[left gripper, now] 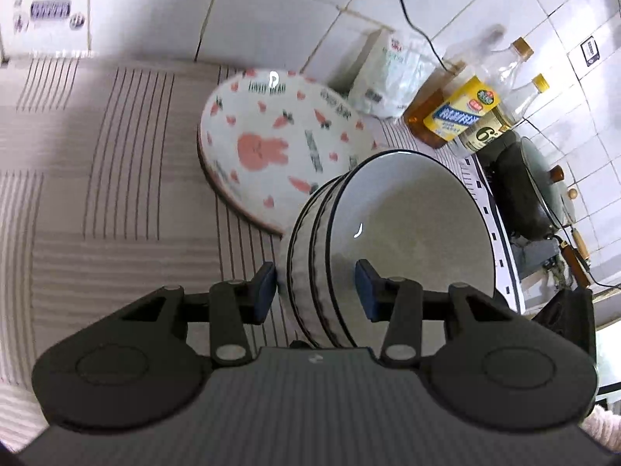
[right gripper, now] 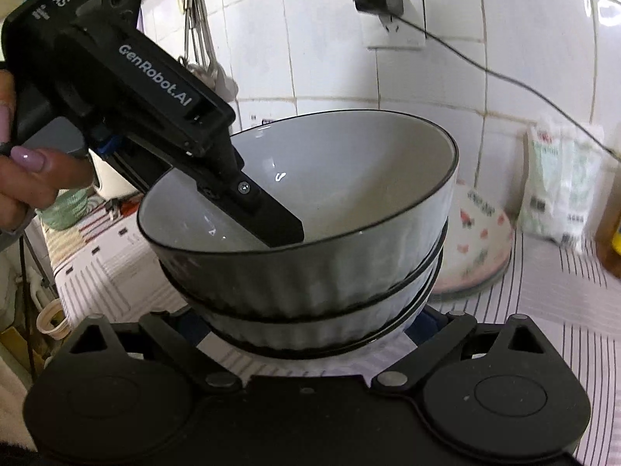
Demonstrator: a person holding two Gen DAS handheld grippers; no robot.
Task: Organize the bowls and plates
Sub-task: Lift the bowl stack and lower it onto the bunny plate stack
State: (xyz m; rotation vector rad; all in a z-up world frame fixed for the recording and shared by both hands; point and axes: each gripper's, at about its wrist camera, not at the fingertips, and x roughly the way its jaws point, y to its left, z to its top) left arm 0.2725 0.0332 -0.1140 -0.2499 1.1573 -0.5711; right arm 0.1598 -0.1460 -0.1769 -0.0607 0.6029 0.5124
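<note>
A stack of white ribbed bowls with black rims (left gripper: 388, 233) (right gripper: 310, 240) is held tilted above the striped cloth. My left gripper (left gripper: 316, 291) straddles the stack's near wall, one finger (right gripper: 268, 217) inside the top bowl and one outside; the pads stand slightly off the wall. My right gripper (right gripper: 314, 334) sits low around the stack's base, its fingertips hidden behind the bowls. A rabbit-and-carrot patterned bowl (left gripper: 279, 143) (right gripper: 477, 248) stands on the cloth just behind the stack.
A white plastic bag (left gripper: 392, 73) (right gripper: 559, 190), oil and vinegar bottles (left gripper: 465, 108) and a black pot (left gripper: 524, 182) line the tiled wall. A wall socket with charger (right gripper: 388, 7) trails a cable. The striped cloth (left gripper: 97, 174) covers the counter.
</note>
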